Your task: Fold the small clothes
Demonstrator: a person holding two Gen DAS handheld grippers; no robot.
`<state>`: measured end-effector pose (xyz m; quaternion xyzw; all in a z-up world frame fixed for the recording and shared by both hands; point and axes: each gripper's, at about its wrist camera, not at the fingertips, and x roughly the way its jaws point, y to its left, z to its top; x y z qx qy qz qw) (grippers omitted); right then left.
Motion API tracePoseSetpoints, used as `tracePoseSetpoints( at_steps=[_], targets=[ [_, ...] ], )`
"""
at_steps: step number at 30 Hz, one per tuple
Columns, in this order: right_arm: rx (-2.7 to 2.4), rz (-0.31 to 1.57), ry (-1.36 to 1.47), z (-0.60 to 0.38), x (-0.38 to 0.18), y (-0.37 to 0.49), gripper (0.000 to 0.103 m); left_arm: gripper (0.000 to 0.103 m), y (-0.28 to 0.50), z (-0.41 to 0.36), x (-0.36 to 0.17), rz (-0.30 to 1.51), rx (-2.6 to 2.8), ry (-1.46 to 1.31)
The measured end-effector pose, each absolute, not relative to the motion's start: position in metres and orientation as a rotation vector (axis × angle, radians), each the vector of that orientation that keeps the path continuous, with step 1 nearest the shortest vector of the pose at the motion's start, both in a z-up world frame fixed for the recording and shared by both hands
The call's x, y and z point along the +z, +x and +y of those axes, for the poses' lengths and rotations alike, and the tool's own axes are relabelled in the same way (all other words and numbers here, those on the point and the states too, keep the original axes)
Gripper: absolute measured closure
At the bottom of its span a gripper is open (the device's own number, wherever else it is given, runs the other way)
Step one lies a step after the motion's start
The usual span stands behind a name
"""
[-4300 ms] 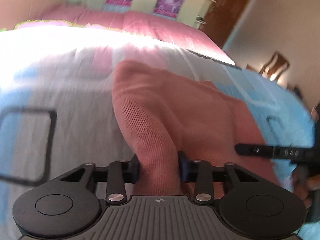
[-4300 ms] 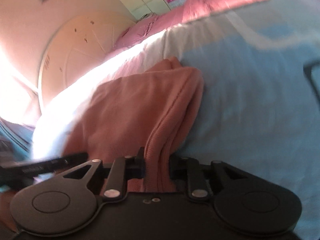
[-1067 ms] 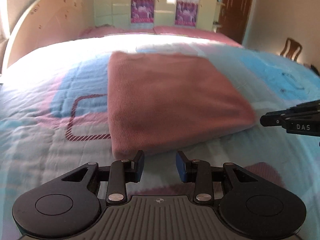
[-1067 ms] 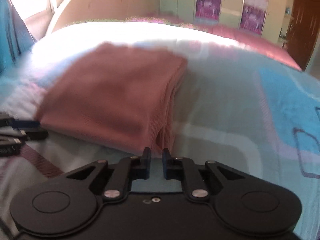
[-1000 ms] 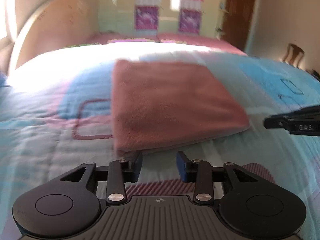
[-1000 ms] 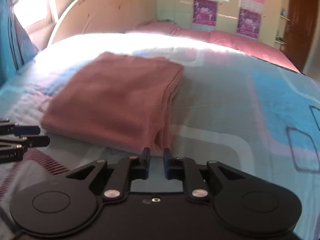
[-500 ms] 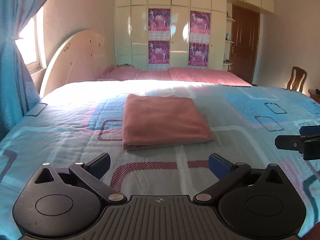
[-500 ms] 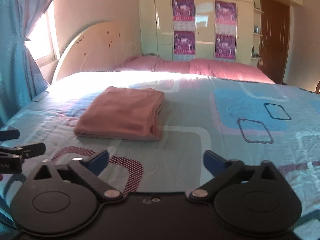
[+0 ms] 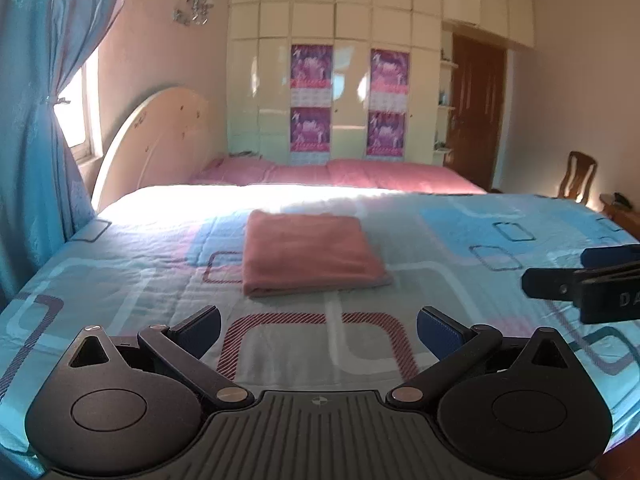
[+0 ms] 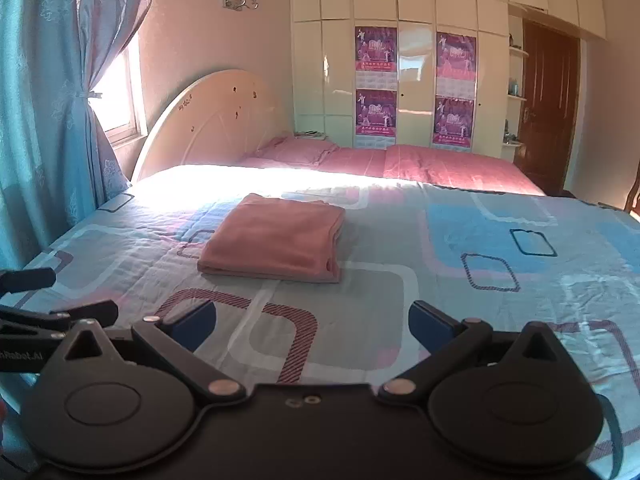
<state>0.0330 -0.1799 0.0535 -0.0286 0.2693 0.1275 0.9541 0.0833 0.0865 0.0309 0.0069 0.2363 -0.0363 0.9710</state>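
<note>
Both grippers have backed right away from the folded salmon-pink knit garment [image 9: 312, 258], and their jaws have swung wide apart, holding nothing. It lies flat on the blue-and-pink patterned bedspread [image 9: 460, 240], dead ahead of the left gripper [image 9: 318, 326] and ahead, slightly left, of the right gripper [image 10: 312, 322], well apart from both. Its longer side looks to run away from the cameras toward the headboard. Neither gripper looks clearly nearer. The fold looks finished.
</note>
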Motion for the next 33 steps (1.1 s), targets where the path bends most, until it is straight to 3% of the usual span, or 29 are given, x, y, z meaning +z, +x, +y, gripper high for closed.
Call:
tracePoseSetpoints(
  at_steps=[33],
  targets=[
    [0.21, 0.49, -0.053, -0.186, 0.069, 0.005, 0.001, 0.0, 0.057, 0.074, 0.052, 0.41, -0.092, 0.042]
  ],
)
